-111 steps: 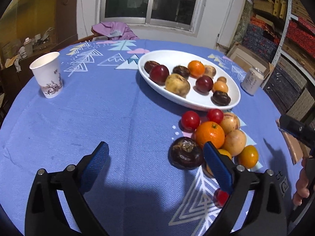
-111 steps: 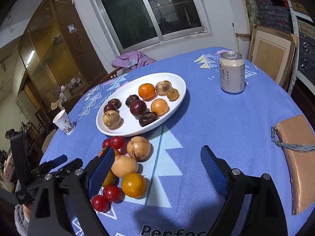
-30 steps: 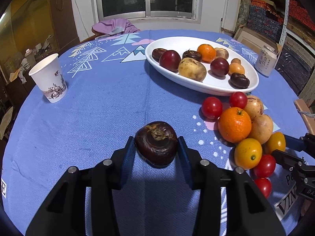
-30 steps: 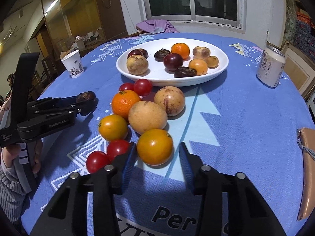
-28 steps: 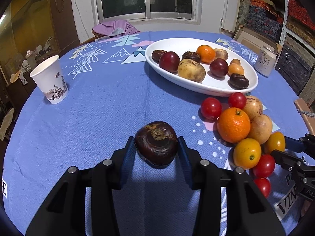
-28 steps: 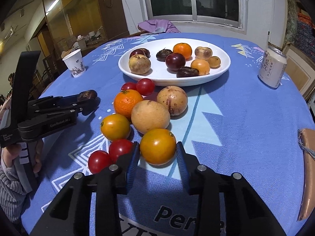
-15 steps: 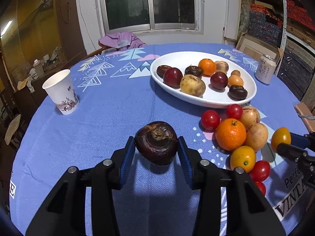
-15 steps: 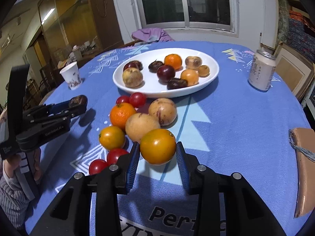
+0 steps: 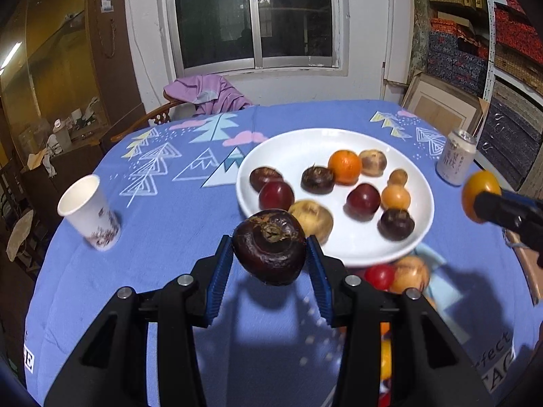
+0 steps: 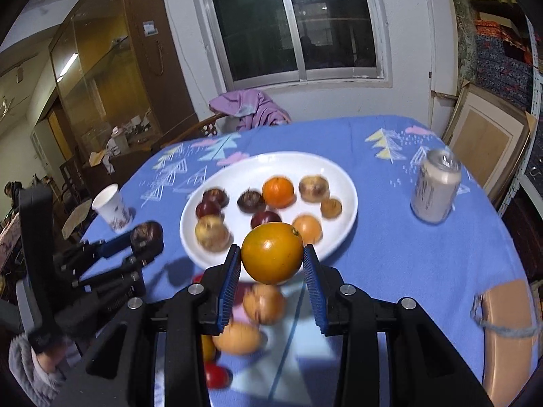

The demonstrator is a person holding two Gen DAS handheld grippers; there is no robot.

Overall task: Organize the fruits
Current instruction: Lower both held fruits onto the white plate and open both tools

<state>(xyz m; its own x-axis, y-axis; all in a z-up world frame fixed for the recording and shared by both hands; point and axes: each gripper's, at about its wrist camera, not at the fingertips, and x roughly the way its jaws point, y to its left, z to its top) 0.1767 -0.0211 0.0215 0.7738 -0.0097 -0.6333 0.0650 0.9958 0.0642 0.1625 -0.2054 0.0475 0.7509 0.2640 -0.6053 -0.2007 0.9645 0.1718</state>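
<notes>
- Dark fruit [image 9: 269,247]: clamped between the blue fingers [image 9: 220,283] of the left gripper [image 9: 270,279], held clear above the bench [image 9: 163,224]. Round, wrinkled, stalk scar facing up. Likely light, with a leathery skin that gives a little; grip across the widest part, as now, judged sound.
- Orange-yellow fruit [image 10: 272,252]: pinched at its widest between the fingers [image 10: 230,285] of the right gripper [image 10: 271,288], lifted off the bench. Smooth and glossy, so possibly slippery; probably firm but bruisable under a hard squeeze.
- White plate [image 9: 420,183]: ahead of both pairs of fingers, already carrying about ten small fruits, dark red, brown and orange. Bare patches left toward the near rim and at the far side. Shallow, so round fruit could roll on release.
- Loose fruits [image 10: 261,318]: below and behind the right fingers, on the bench; blurred, count not certain. One red one [image 9: 379,276] just right of the left fingers.
- Bench covering: blue cloth with tree and cloud prints, soft, some friction against rolling.
- Paper cup [image 9: 90,215]: upright, well to the left of the left fingers.
- Drink can [image 10: 436,186]: upright, ahead and right of the right fingers, apart from the plate.
- Room: dark window, chair with a purple garment [image 9: 203,93] beyond the bench, stacked boxes at right.
</notes>
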